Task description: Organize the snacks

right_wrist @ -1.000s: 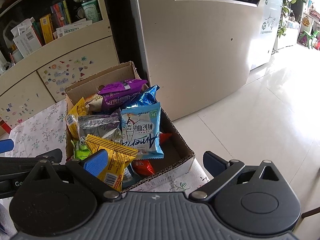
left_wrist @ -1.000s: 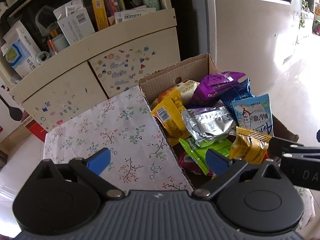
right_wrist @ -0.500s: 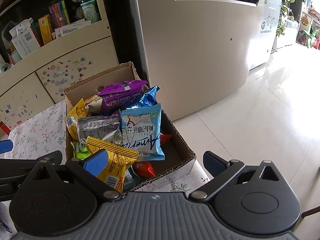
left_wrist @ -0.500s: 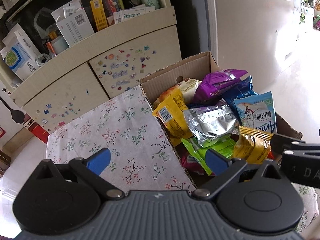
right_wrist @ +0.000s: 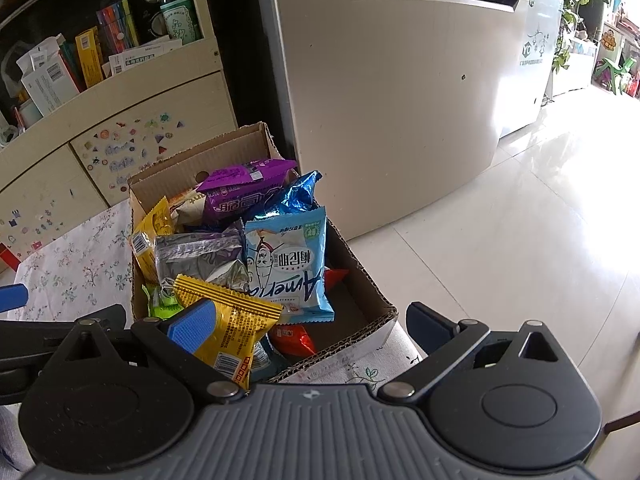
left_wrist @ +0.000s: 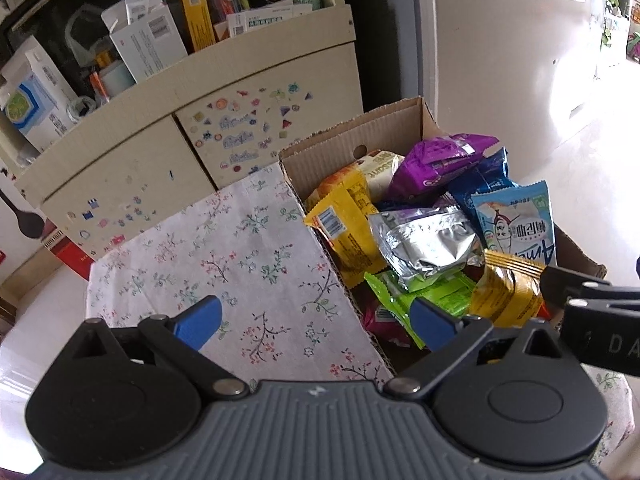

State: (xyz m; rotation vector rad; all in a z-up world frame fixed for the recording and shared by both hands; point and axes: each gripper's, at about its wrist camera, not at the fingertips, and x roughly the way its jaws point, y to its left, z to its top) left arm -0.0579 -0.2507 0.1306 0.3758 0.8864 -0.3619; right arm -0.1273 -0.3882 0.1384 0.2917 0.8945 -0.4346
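Plainly legible, "Amer" on the light-blue packet (upside down, partly covered).

We've got both grippers side by side, jaws spread wide, nothing between the pads. Left gripper level; right gripper just beside it (its finger shows at left view's right edge).

Black claws, blue fingertip pads.
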